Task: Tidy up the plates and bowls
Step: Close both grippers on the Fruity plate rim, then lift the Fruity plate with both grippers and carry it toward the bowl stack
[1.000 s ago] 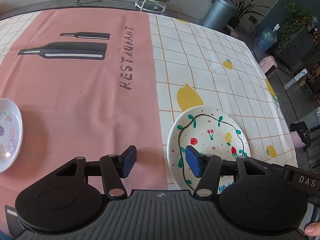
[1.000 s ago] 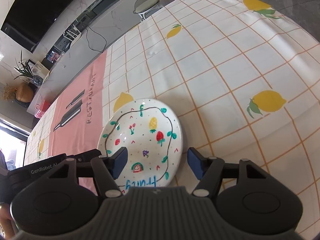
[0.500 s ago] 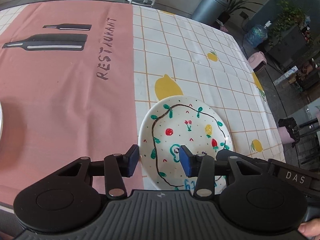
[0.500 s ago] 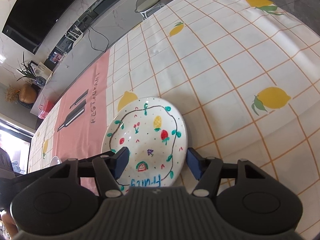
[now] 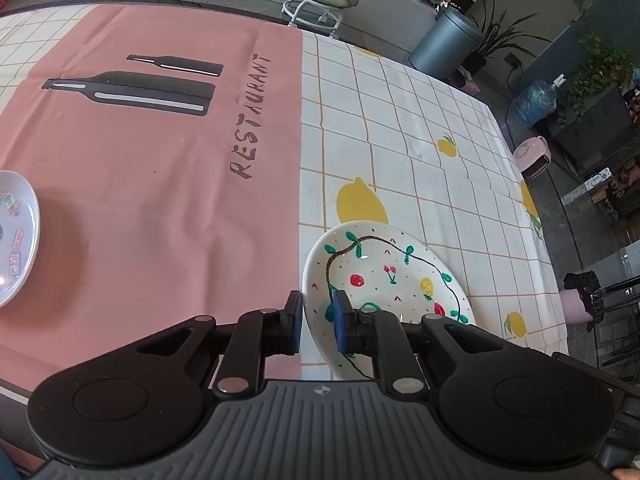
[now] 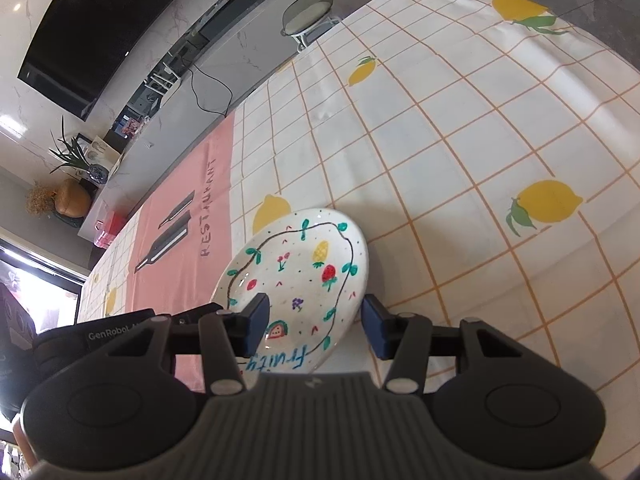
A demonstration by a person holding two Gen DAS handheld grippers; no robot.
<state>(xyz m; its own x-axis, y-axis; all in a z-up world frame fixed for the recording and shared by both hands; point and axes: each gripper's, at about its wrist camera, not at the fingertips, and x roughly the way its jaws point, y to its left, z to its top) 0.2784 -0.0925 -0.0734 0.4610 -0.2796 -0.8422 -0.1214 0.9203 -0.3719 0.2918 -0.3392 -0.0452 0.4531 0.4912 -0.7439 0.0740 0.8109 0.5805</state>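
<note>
Plate (image 5: 384, 276) on the checked cloth (image 5: 420, 168), tilted up at its left edge, I see. My left gripper (image 5: 316, 322) has just closed, pinching that rim. My right gripper (image 6: 314, 326) straddles the right rim, jaws narrowing, pads not touching yet.

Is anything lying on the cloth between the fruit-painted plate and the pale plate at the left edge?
Nothing visible. In the left wrist view, only bare pink tablecloth lies between the fruit-painted plate and the pale plate. The left claw has just been closing on the painted plate's rim.
</note>
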